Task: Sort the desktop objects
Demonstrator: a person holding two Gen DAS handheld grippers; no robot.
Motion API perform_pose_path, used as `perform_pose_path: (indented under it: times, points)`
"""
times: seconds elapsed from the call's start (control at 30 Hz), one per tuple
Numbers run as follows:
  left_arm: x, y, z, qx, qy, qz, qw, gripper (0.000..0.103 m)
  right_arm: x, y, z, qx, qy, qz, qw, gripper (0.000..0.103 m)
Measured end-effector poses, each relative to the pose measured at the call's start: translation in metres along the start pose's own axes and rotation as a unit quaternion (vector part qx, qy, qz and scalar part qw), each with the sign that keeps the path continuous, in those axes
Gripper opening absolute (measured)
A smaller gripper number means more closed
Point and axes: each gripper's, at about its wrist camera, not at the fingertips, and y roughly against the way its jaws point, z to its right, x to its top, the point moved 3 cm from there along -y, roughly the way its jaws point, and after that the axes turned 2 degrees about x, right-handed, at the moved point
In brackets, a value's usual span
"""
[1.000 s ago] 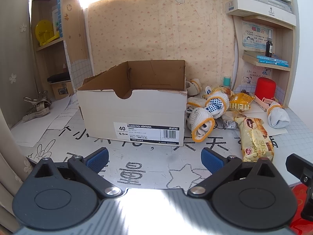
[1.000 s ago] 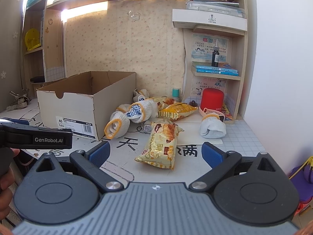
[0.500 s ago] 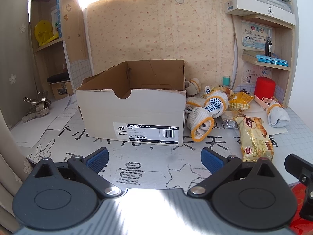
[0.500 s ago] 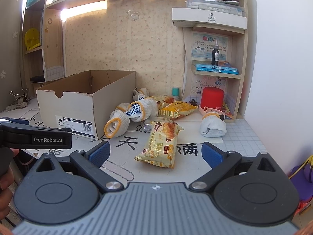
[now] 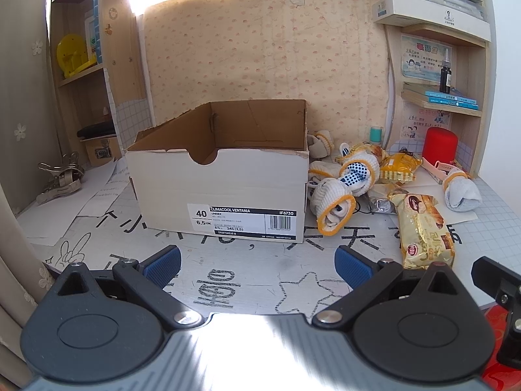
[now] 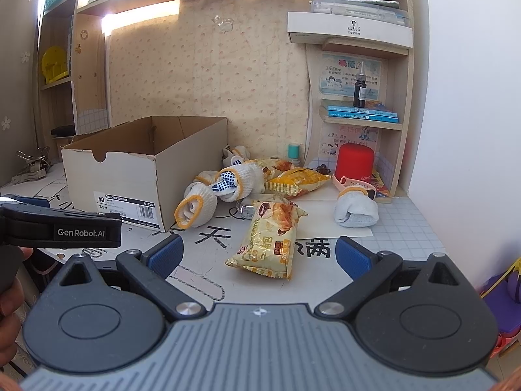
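1. My left gripper (image 5: pixel 257 265) is spread wide and holds nothing; it hangs over the front edge of the desk (image 5: pixel 228 293), facing the label side of the cardboard box (image 5: pixel 221 192).
2. My right gripper (image 6: pixel 259 255) is also spread wide and empty, near the front edge.
3. The snack packet (image 6: pixel 268 236) lies flat on the desk straight ahead of the right gripper, just right of the box. Its long axis runs from the front edge toward the back, slightly tilted.
4. The rolled gloves (image 6: pixel 215 192) are in a heap behind it, beside the box's right wall.
5. I judge the right gripper is the nearer one, and its fingers should close across the packet's narrow width.
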Motion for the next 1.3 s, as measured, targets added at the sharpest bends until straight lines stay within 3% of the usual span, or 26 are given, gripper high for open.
perform_pose_path:
  times: [0.5,0.67,0.8,1.0,1.3]
  points:
    - [-0.001,-0.001,0.001,0.000,-0.002,0.004,1.0000,0.103,0.001,-0.001,0.002,0.001,-0.003,0.000,1.000,0.097]
    - [-0.008,-0.012,0.010,-0.046,0.003,-0.015,0.9988,0.103,-0.003,-0.009,0.025,0.011,-0.050,0.010,0.999,0.097]
    - [-0.013,-0.021,0.021,-0.059,0.001,-0.028,0.9979,0.103,-0.006,-0.017,0.040,-0.002,-0.070,0.008,0.998,0.097]
    - [-0.018,-0.038,0.033,-0.056,-0.007,-0.053,0.9970,0.103,-0.010,-0.029,0.055,-0.003,-0.084,-0.001,0.996,0.097]
    - [-0.016,-0.047,0.035,-0.051,-0.007,-0.057,0.9971,0.103,-0.012,-0.041,0.057,-0.003,-0.084,-0.012,0.996,0.097]
